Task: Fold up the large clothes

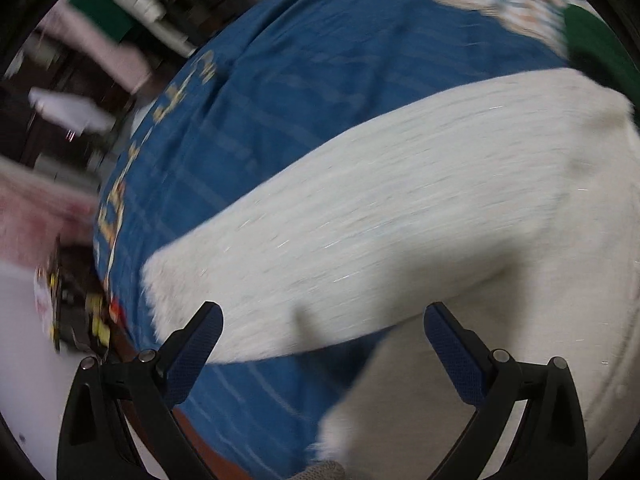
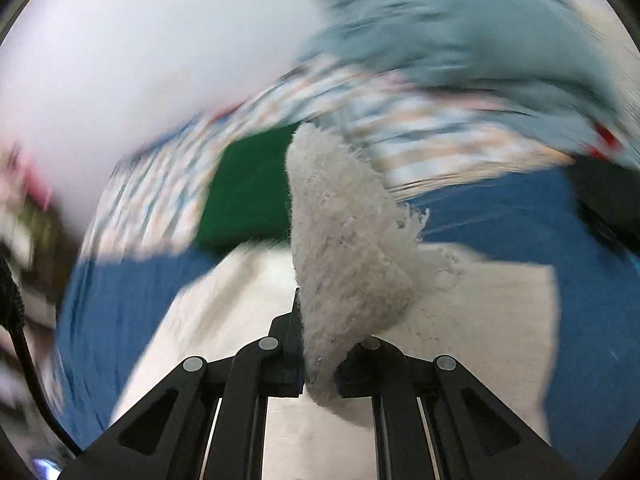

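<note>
The blue bedspread [image 1: 320, 80] fills the frame's centre. The white garment [image 1: 400, 208] lies across it from lower left to right edge. Left gripper [image 1: 322, 360] hangs with jaws apart, empty. Right gripper [image 2: 320, 364] is clamped on a garment corner; a thin bite risks slipping. Yellow lettering [image 1: 120, 208], upper left, is too blurred to read.

Left tool [image 1: 322, 330] black with textured navy pads [image 1: 192, 354], right tool [image 2: 320, 344] black, round silver screws
</note>
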Available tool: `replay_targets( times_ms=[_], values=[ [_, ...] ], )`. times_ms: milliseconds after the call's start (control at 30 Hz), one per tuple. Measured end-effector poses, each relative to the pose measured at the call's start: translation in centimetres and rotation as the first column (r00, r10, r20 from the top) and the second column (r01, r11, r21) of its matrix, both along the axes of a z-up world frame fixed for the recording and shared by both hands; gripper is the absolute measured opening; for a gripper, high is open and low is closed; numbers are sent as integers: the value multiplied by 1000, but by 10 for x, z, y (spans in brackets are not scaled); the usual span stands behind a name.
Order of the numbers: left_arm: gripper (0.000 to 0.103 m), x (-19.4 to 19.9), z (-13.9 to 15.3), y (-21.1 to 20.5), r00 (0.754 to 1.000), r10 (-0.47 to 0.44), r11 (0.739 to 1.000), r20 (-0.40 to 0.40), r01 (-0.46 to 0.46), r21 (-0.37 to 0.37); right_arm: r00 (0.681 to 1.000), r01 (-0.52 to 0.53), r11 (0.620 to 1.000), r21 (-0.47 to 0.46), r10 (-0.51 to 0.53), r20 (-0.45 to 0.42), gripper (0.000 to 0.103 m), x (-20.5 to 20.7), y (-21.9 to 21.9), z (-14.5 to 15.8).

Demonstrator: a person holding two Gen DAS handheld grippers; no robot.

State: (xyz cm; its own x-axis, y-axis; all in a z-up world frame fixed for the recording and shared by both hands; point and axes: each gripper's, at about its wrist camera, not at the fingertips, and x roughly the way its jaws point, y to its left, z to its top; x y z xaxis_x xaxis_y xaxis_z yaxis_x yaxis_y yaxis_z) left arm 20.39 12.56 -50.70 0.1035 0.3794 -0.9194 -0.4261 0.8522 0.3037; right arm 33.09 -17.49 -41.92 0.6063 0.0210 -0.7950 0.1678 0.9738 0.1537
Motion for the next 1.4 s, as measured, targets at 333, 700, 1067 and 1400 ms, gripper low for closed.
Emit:
replay_targets(
  times_ms=[333,700,1067,1400],
  values=[
    [103,-78,-12,80,970,239,958,-50,-244,-148,871,-342,939,23,327,-366,40,3,142,-132],
    [98,-90,-82,184,704,710,587,1,-590,-555,834,-394,902,176,431,-346,64,-23,74,-58],
    [18,27,-25,284,782,553,812,288,-429,-396,897,-142,928,344,268,-352,45,38,66,-111],
    [16,96,55,232,889,179,983,421,-144,-114,816,-176,963,203,258,-517,44,60,126,-144]
  ],
)
